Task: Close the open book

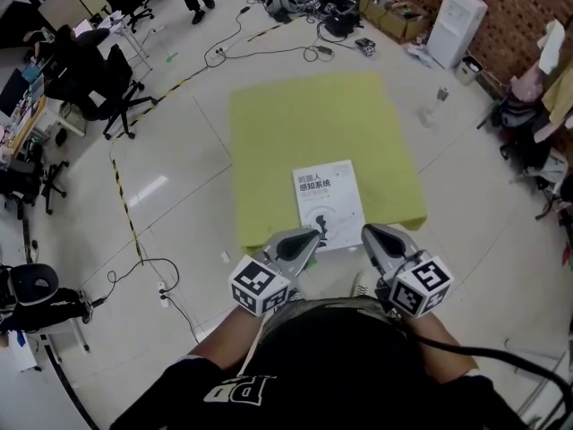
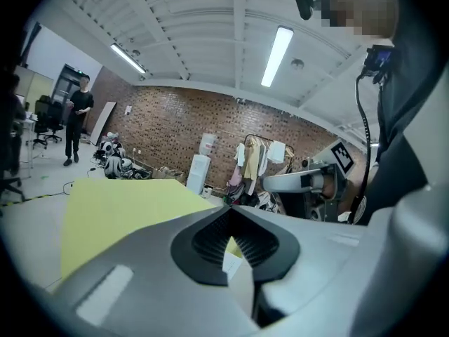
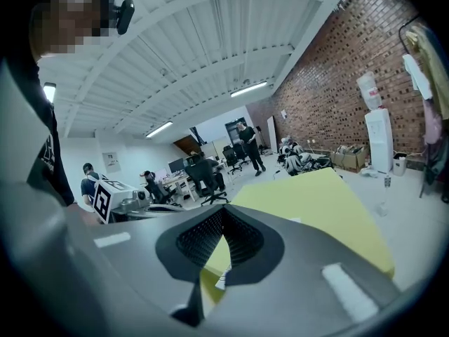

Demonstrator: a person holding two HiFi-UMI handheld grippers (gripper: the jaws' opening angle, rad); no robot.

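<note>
A white book (image 1: 327, 200) with dark print on its cover lies closed and flat at the near edge of the yellow-green mat (image 1: 313, 124). My left gripper (image 1: 312, 235) hovers just off the book's near left corner, jaws shut with nothing between them. My right gripper (image 1: 368, 232) sits beside the near right corner, also shut and empty. In the left gripper view the left gripper (image 2: 231, 220) points over the mat (image 2: 119, 213) with the pads together. The right gripper view shows the right gripper (image 3: 223, 220) the same way over the mat (image 3: 316, 202).
The mat lies on a pale tiled floor. Office chairs (image 1: 107, 88) and desks stand at the left, and cables (image 1: 152, 276) trail near my left side. A water dispenser (image 1: 452, 25) and a small bottle (image 1: 439, 101) are at the back right. A person (image 2: 74, 128) stands far off.
</note>
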